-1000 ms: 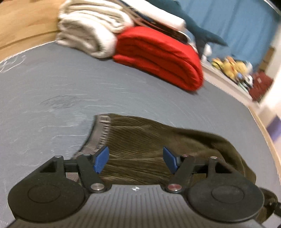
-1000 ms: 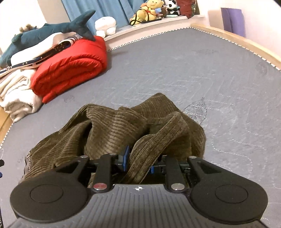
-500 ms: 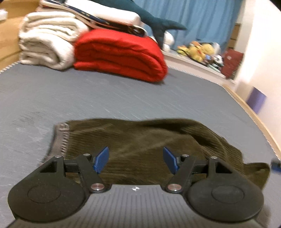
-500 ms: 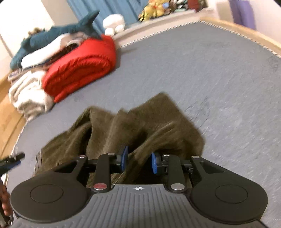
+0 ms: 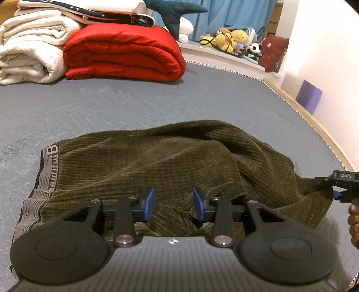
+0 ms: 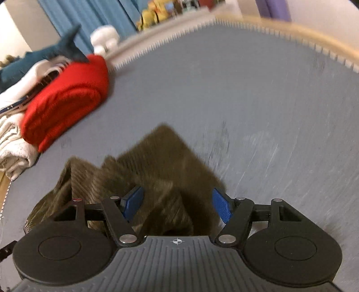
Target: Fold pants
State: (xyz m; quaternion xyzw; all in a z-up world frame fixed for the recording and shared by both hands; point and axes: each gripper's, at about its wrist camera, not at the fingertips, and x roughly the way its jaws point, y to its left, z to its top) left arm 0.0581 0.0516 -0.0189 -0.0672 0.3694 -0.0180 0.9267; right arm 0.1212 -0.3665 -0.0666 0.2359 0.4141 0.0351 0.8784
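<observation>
Left wrist view: I'm seeing pants lying crumpled on grey mattress, red quilt and white blankets stacked behind, blue curtain beyond. Left claw narrowing, not yet gripping cloth; right claw spreading, pants loose between.

We see a bedroom: grey mattress, folded red duvet, white blankets, plush toys, blue curtain.
</observation>
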